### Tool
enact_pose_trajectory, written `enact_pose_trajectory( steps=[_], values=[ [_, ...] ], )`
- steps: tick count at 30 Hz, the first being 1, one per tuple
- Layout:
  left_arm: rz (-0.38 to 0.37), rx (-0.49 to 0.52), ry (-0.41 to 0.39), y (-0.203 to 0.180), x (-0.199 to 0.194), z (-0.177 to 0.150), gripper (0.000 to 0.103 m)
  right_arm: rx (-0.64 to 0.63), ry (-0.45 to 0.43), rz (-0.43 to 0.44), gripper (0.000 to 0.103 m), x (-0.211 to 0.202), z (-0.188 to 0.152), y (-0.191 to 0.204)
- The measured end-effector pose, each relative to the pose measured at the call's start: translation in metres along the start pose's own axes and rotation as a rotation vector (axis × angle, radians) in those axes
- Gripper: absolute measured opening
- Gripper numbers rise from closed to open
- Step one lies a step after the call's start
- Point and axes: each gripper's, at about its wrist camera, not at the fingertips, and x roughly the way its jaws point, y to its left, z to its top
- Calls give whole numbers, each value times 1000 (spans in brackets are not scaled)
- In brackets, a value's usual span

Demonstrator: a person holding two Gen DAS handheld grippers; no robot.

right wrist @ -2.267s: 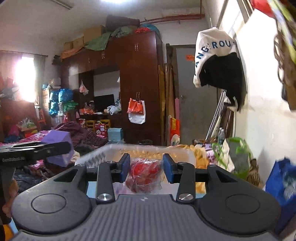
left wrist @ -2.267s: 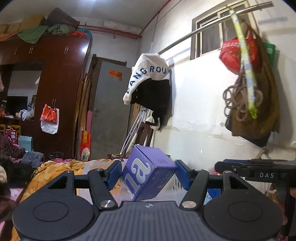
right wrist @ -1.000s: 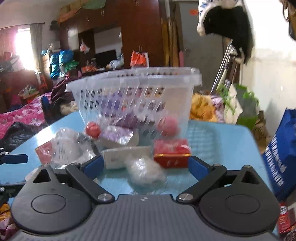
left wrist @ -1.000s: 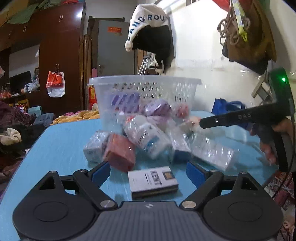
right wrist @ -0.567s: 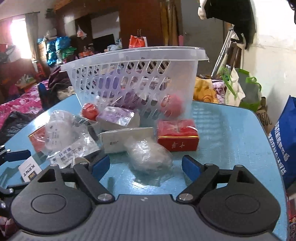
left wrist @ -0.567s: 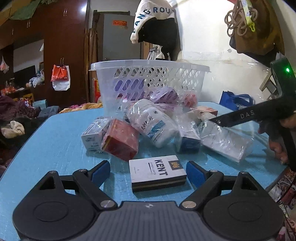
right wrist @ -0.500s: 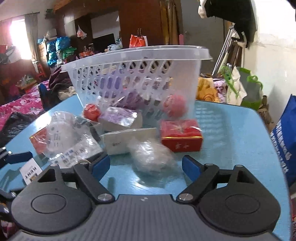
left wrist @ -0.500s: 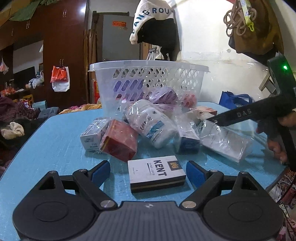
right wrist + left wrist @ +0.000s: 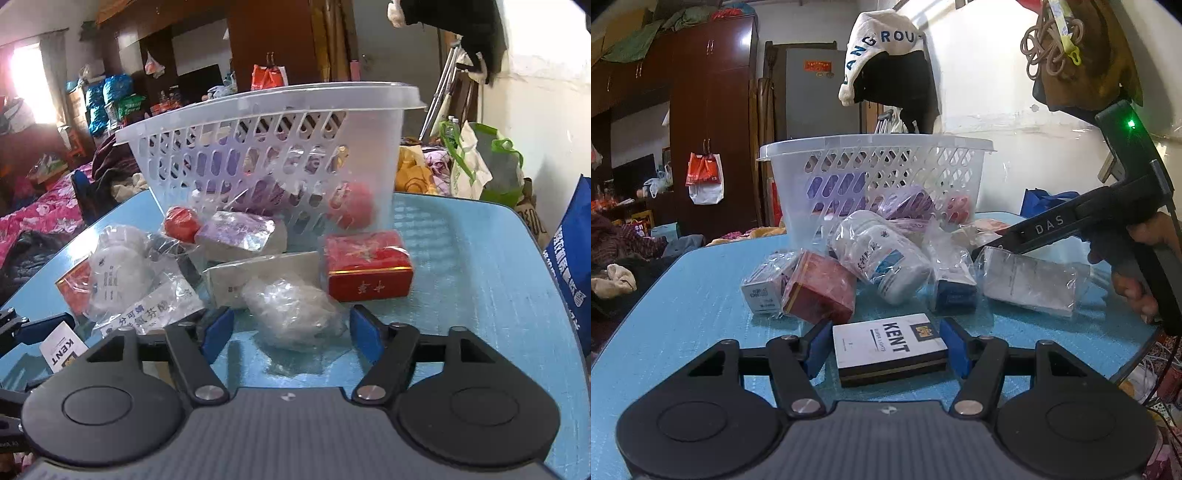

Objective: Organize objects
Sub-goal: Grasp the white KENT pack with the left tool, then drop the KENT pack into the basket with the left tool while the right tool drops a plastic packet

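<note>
I see a white perforated basket (image 9: 875, 173) standing on the blue counter (image 9: 683, 306), and through its slots I make out purple packets and a red wrapped item inside; I cannot tell the rest of its contents. In front of it lies a loose heap of bagged goods: a white bottle in plastic (image 9: 882, 262), a red box (image 9: 820, 288) leaning against a small white carton (image 9: 762, 286), and a flat wrapped packet (image 9: 1030, 280) off to the right. My left gripper (image 9: 889, 345) has just been closing its jaws around the KENT pack (image 9: 888, 347), which lies flat on the counter between the blue pads; the right pad looks to be against the pack's edge, while a thin gap shows on the left, so I read it as not yet clamped. From the right wrist view, my right gripper (image 9: 291, 334) has likewise been narrowing its jaws on a crumpled clear bag (image 9: 293, 314) lying on the counter just ahead of a red and gold box (image 9: 369, 266); the bag sits between the pads, with space on both sides, so nothing is gripped there. The right gripper's black body reaches in over the heap in the left wrist view.
</note>
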Motion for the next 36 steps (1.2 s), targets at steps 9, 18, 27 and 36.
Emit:
enact_pose_trajectory(
  steps=[9, 18, 27, 36],
  values=[
    [-10, 21, -76, -1, -11, -4, 66, 5, -81, -19, 56, -13, -8, 4],
    [-8, -7, -162, 10, -24, 2, 66, 24, -404, 10, 56, -58, -30, -1],
    [3, -25, -219, 19, -28, 4, 66, 10, -453, -3, 56, -60, -31, 2],
    [6, -59, -255, 30, -30, 20, 66, -23, -511, 19, 56, -67, -33, 3]
  ],
)
